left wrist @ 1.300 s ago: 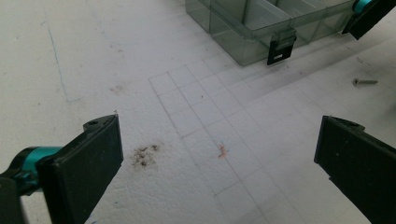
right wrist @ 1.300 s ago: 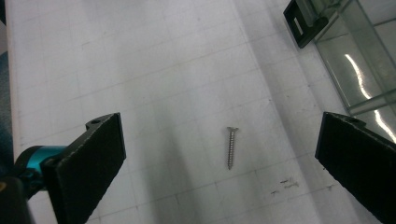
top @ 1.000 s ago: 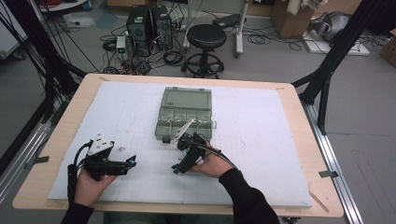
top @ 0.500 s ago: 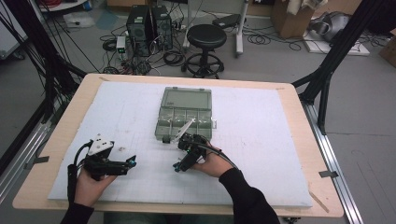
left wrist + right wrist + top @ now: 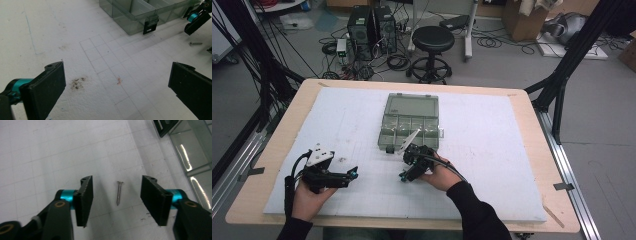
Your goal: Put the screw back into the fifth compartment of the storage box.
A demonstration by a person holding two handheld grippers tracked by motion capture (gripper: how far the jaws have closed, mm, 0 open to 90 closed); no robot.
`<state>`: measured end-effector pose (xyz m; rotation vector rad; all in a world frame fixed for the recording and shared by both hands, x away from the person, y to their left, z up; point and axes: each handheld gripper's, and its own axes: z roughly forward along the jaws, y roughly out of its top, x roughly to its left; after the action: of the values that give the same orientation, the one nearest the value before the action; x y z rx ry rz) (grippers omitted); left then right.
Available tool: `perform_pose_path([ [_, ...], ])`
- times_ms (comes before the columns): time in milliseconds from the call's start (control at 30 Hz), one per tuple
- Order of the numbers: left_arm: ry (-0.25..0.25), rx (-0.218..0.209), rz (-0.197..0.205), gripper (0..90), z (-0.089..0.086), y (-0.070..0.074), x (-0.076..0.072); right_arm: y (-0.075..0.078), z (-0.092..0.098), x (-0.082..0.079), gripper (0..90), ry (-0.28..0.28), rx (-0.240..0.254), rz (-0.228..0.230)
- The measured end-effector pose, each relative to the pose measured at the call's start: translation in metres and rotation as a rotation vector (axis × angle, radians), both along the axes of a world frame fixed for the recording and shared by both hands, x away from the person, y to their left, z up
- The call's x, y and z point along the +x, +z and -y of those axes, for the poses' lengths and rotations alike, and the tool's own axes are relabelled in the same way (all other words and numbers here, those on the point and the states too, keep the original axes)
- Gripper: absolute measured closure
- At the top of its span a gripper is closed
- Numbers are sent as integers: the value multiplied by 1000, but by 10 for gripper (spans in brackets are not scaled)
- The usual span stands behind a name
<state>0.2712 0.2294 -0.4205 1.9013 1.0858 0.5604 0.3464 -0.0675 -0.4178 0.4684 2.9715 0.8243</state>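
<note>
Screw pickup, jaws not yet in contact.
Right gripper (image 5: 116, 200) jaws, just closing, flank small silver metal screw (image 5: 119, 193) untouched; left gripper (image 5: 117, 87) spread wide.

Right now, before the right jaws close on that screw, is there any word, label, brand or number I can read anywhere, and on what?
None: no readable text in these views.
Screw: no marking to be made out.
Organizer box: clear plastic, no label seen.
Table sheet: only a drawn grid and stains, no writing.
Computer towers on the floor: any badges are too small to read.
</note>
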Motion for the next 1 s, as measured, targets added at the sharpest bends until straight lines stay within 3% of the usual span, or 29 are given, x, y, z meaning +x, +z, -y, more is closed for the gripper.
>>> perform_pose_path([
  [500,-3,0,0,17,0,0,0,1,0,0,730,33,-24,36],
  [1000,-3,-1,1,17,-1,0,0,0,-4,0,836,46,-34,38],
])
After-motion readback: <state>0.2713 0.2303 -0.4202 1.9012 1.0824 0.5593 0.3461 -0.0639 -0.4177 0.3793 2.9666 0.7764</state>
